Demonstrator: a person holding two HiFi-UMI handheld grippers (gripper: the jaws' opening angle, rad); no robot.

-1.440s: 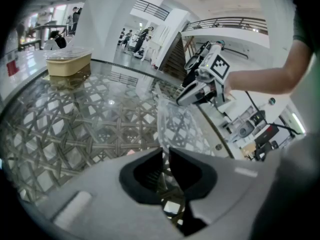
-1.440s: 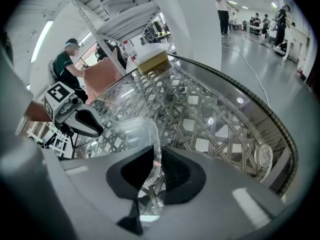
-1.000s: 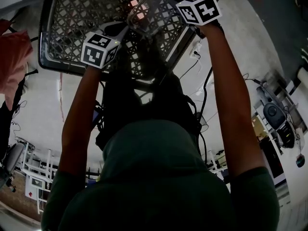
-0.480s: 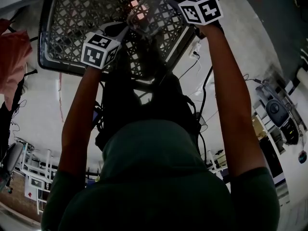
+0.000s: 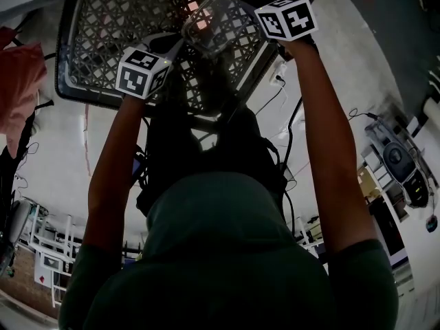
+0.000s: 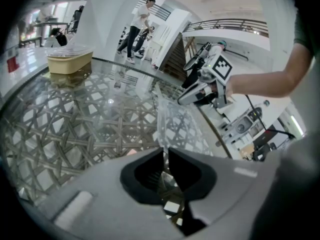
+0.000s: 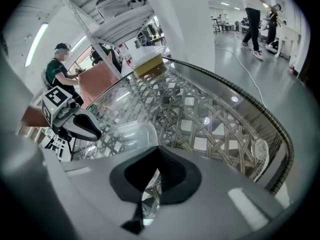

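My left gripper (image 6: pixel 165 153) and my right gripper (image 7: pixel 156 156) each have the jaws closed on opposite rims of one clear plastic container (image 5: pixel 216 20), over the glass worktop (image 6: pixel 75 119).

**Occluded and truncated regions**

Head view: the glass table (image 5: pixel 103 19) runs off the top edge, and the person's hooded head (image 5: pixel 227 253) covers the floor beneath. The clear container's (image 6: pixel 180 126) near rim disappears behind the left gripper (image 6: pixel 165 156), and likewise behind the right gripper (image 7: pixel 156 156). The contents of the tan box (image 6: pixel 70 64) cannot be told.
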